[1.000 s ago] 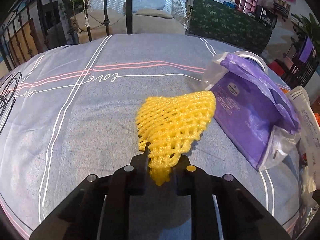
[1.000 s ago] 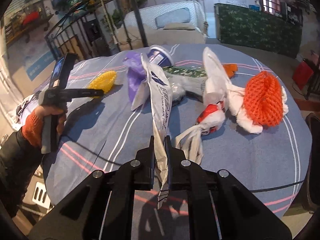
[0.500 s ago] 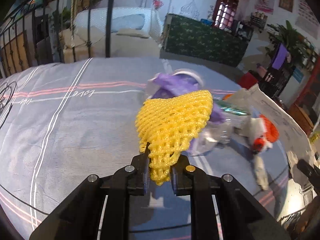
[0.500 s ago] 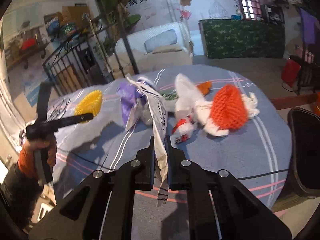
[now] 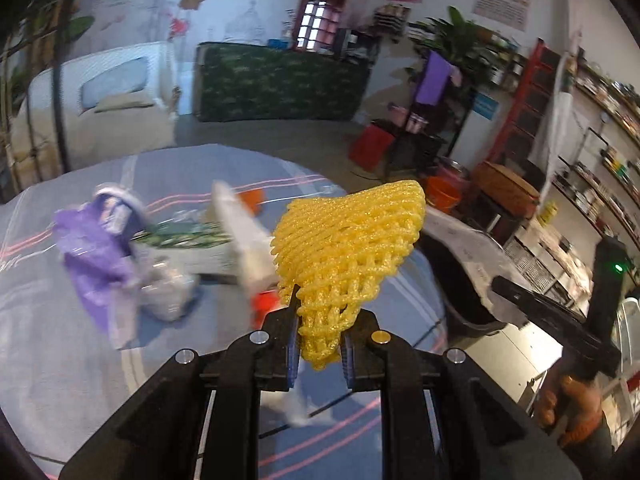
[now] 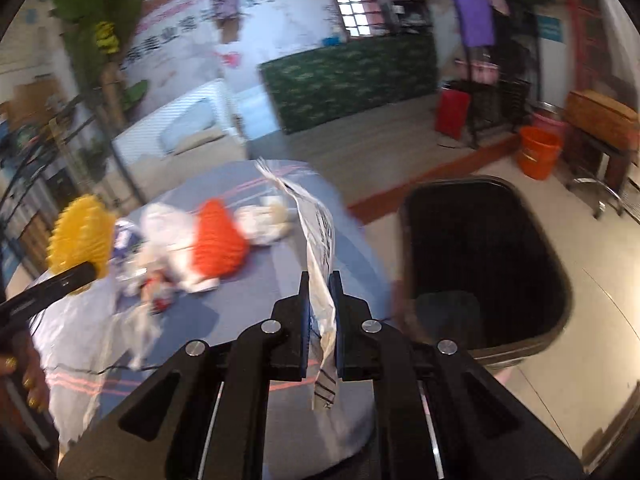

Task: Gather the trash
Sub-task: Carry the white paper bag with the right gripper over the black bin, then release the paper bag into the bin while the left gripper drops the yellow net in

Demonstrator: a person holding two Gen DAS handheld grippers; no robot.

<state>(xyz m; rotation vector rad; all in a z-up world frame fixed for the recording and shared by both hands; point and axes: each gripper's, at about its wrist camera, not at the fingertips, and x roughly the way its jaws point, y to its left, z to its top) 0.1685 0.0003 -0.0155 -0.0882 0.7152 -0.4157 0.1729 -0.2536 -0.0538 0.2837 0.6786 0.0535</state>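
I am looking across a round worktop (image 6: pixel 224 320) covered in a blue-grey striped cloth, with a tall black bin (image 6: pixel 484 264) standing on the floor just beside its right edge. A second ago both cameras looked flat over the cloth and the bin was out of sight. Now both have swung toward that side, and the bin's open mouth fills the right of the right wrist view. I read this as the carry to the bin, with the drop next.

More trash remains on the worktop: a purple bag (image 5: pixel 96 256), an orange foam net (image 6: pixel 218 244) lying among crumpled white bags (image 6: pixel 172 236), and a green wrapper (image 5: pixel 180 236). These are blurred, and they will need further trips.

My left gripper (image 5: pixel 320 344) has its fingers closed tight on the narrow end of a yellow foam net (image 5: pixel 348 256). The net is lifted clear of the cloth and fans out above the fingers.

My right gripper (image 6: pixel 318 328) has its fingers pinched on a long white printed wrapper (image 6: pixel 320 240). The wrapper stands up ahead of the fingers, and a short tail hangs below them. It is held over the worktop's edge, near the bin but not yet above its mouth.
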